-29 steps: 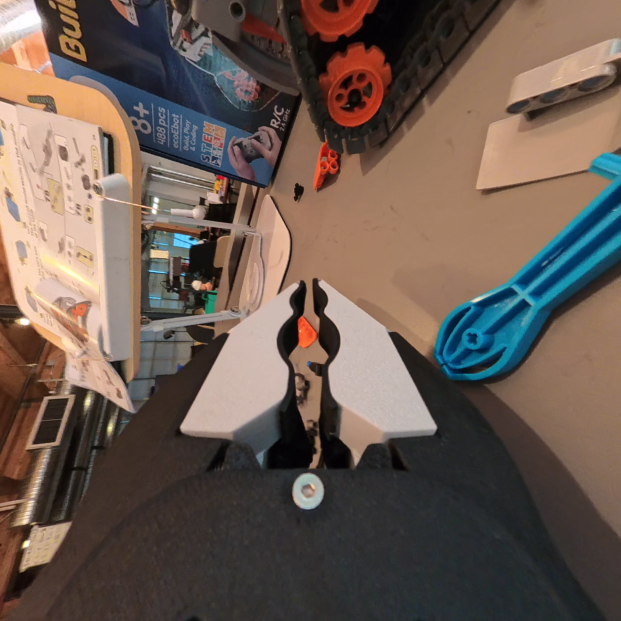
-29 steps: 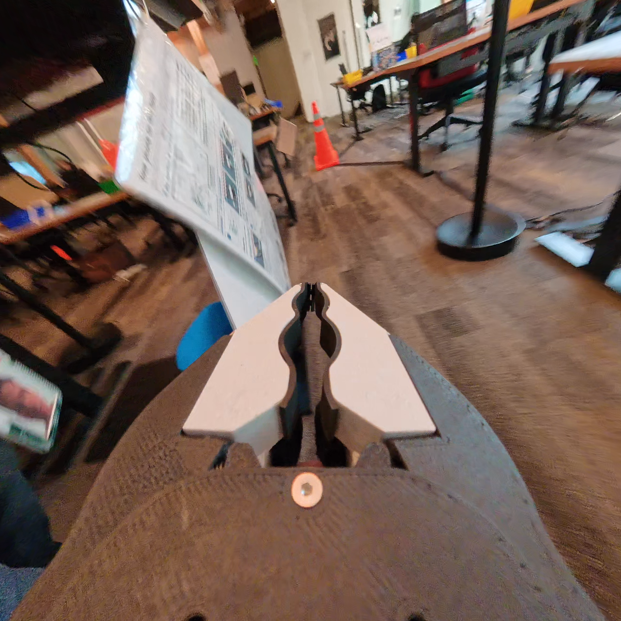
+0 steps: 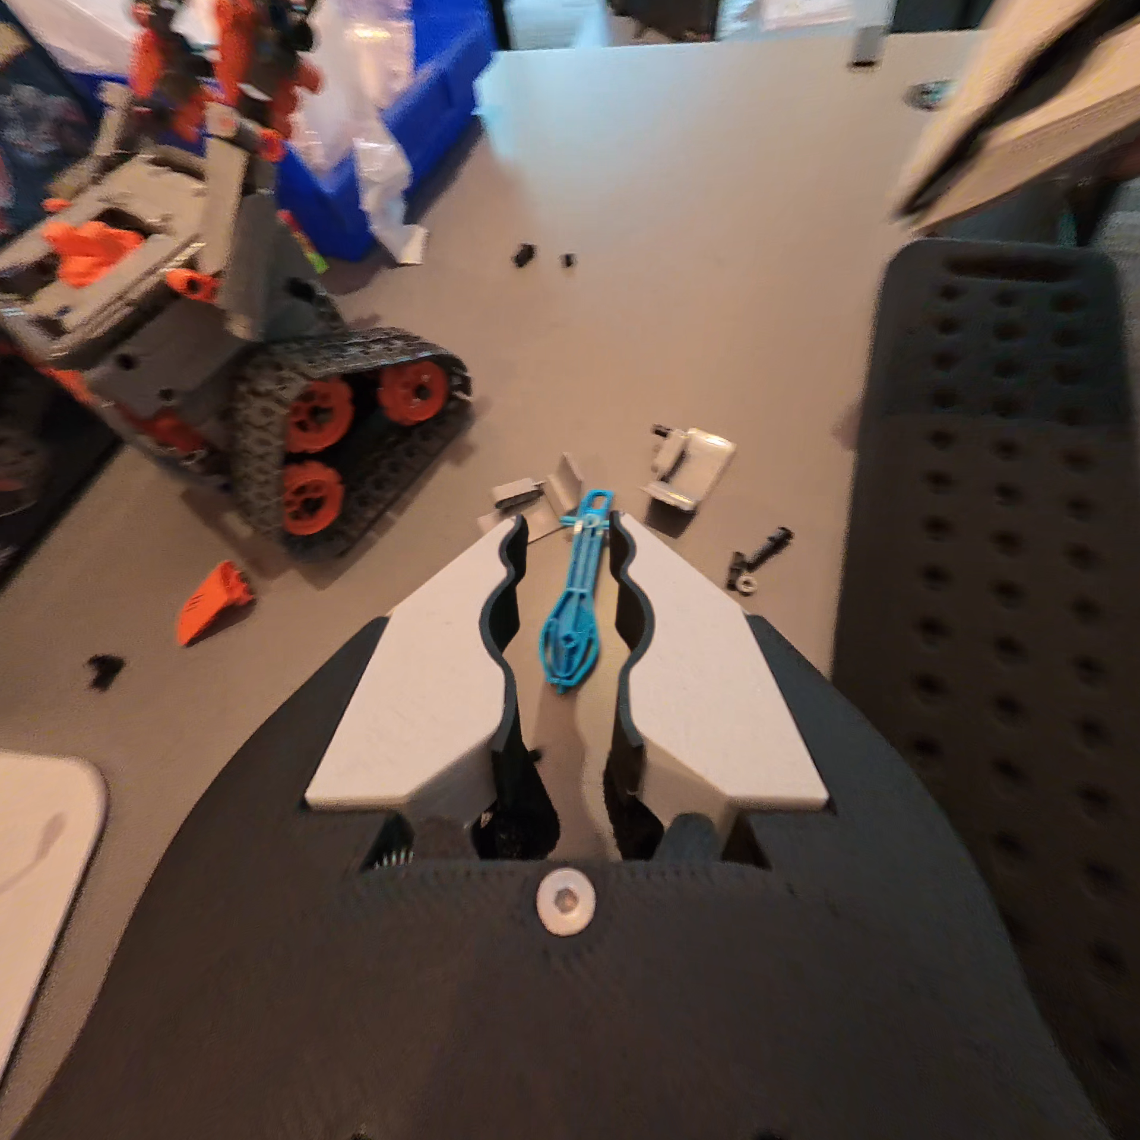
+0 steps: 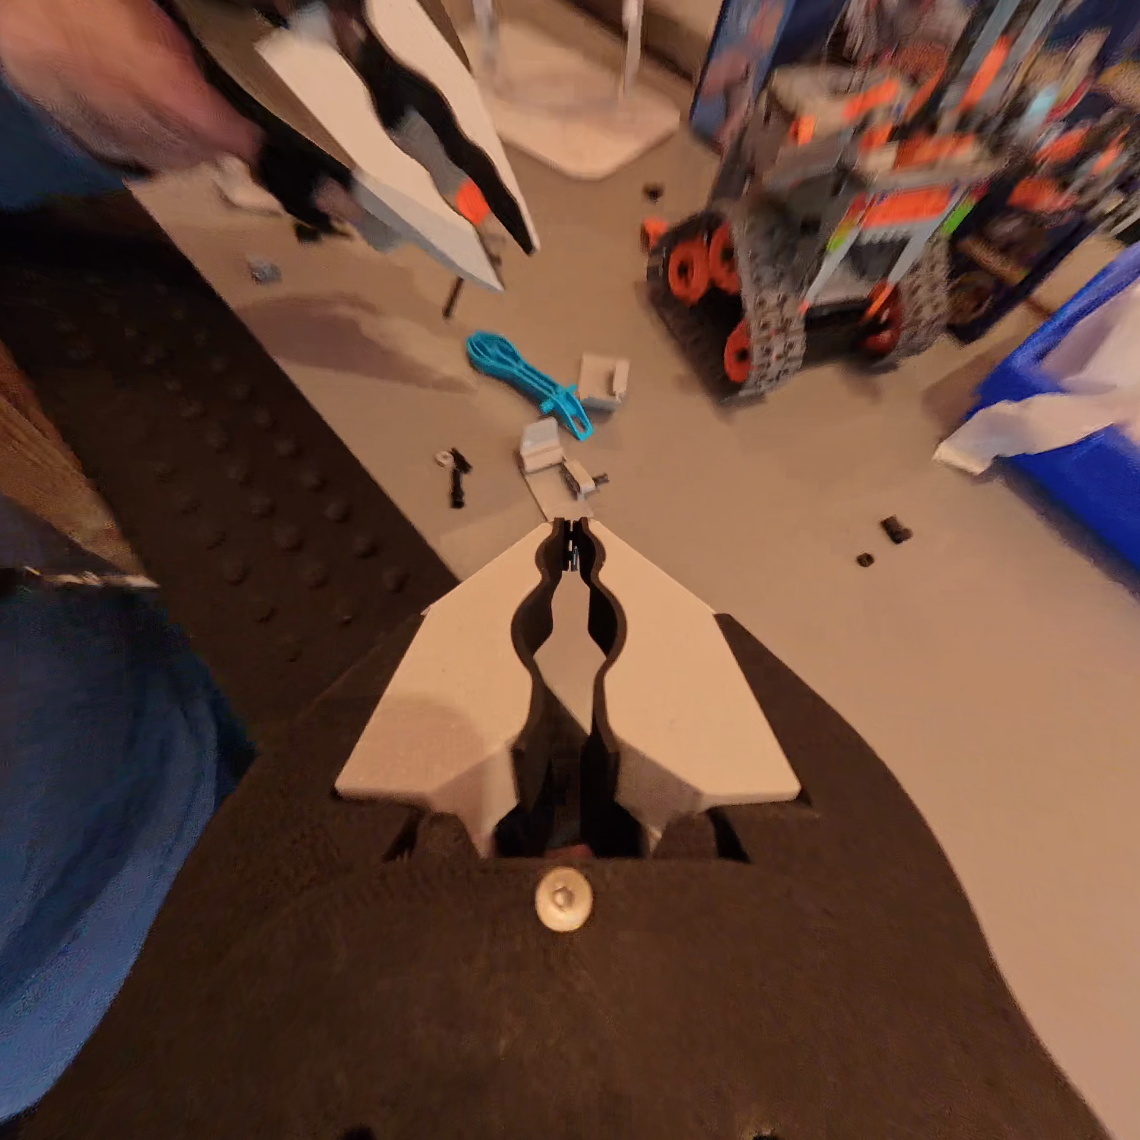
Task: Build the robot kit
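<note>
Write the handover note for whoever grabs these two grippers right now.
Left tongs: open above the grey table, with nothing between them in their own view. The blue plastic tool lies on the table below the gap.
Right tongs: shut on a small dark piece at the tips, just short of the loose grey parts.
The tracked robot model stands to the left, with an orange piece lying beside it. The black studded mat is to the right.
Neither gripper touches the blue tool.
</note>
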The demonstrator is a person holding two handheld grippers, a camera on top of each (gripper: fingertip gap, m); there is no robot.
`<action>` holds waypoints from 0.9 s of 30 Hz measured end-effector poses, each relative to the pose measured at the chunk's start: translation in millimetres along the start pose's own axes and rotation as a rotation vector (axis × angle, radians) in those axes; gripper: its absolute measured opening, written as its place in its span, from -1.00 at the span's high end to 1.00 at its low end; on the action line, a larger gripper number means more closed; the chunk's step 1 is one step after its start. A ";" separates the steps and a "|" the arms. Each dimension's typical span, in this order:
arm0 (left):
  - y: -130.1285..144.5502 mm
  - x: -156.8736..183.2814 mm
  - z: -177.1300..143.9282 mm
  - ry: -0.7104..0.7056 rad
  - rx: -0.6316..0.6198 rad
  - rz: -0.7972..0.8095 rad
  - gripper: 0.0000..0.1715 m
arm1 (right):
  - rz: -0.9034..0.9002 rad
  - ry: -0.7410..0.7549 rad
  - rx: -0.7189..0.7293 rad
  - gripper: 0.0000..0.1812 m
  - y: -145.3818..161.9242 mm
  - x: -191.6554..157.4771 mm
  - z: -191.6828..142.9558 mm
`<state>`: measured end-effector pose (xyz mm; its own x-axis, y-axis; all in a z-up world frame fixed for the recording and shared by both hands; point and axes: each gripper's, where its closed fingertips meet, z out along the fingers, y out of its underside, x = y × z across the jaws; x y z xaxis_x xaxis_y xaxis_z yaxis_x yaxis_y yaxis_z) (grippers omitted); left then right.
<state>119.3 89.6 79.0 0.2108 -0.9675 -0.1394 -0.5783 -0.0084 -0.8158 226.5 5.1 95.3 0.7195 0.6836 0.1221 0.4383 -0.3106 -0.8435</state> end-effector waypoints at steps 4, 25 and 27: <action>3.2 33.9 13.6 0.220 -0.021 -0.021 0.71 | 0.006 -0.071 -0.170 0.98 18.9 10.4 46.3; 22.1 44.7 68.1 0.194 -0.210 -0.189 0.66 | -0.026 -0.430 -0.240 0.75 35.9 12.3 78.5; 24.5 42.1 72.4 0.171 -0.222 -0.168 0.74 | -0.051 -0.477 -0.243 0.75 35.8 13.6 79.0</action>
<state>171.0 67.0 12.4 0.1929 -0.9763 0.0982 -0.7083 -0.2079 -0.6746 209.4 55.4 25.4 0.3943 0.9084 -0.1390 0.6188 -0.3743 -0.6907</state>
